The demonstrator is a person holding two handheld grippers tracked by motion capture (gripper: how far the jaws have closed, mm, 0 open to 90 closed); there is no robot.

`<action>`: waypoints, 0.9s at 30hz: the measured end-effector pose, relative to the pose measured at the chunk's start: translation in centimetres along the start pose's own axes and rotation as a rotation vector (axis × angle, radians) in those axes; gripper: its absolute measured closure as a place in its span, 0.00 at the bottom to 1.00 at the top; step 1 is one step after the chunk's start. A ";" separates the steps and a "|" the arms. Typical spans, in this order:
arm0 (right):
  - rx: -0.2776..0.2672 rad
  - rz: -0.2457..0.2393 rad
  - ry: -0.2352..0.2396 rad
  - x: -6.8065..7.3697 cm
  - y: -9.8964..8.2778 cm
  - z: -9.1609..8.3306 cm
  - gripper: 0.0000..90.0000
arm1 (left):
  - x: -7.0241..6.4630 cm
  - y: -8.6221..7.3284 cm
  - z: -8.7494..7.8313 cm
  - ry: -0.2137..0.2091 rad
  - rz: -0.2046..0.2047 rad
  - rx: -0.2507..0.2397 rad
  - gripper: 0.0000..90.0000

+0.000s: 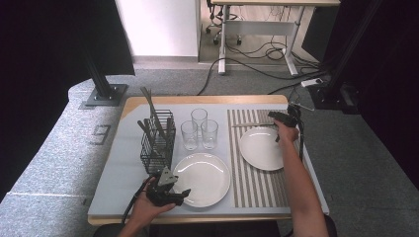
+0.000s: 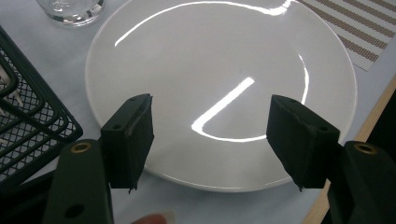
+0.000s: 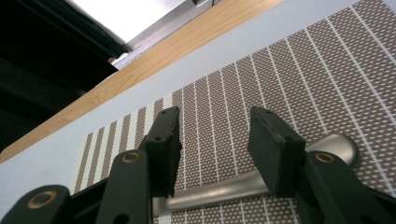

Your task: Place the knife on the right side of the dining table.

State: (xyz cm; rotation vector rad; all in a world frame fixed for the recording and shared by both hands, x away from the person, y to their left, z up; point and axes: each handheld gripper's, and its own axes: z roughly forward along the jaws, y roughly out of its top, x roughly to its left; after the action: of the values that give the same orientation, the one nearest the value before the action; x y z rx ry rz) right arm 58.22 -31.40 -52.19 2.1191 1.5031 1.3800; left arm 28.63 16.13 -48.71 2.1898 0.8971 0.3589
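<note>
Nearest the camera, the left tool (image 1: 170,190) hovers open and empty over the near white plate (image 1: 202,178), while the right tool (image 3: 212,140), jaws parted, straddles the knife handle (image 3: 233,186) lying crosswise beneath it on the striped placemat (image 3: 299,88) at the surface's far right.

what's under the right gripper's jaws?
A metal cutlery handle lying on the striped placemat, below the open right gripper. The jaws cover its middle; its far end isn't visible.
</note>
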 end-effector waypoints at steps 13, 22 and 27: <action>-0.011 -0.036 0.060 1.5 -1.1 -1.5 0.59 | 0.0 -0.1 -0.4 0.000 0.006 -0.009 0.36; -0.007 -0.064 0.057 2.4 -2.1 -2.5 0.57 | 0.1 -0.4 -0.8 -0.007 0.007 -0.016 0.36; -0.017 -0.078 0.048 2.4 -2.4 -3.6 0.57 | 0.2 -0.4 -1.1 -0.014 0.010 -0.029 0.36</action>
State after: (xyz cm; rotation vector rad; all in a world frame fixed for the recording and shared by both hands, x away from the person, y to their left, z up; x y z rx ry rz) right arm 54.00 -29.52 -50.40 2.0090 1.5685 1.4212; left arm 28.01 17.05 -48.21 2.1684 0.8686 0.3591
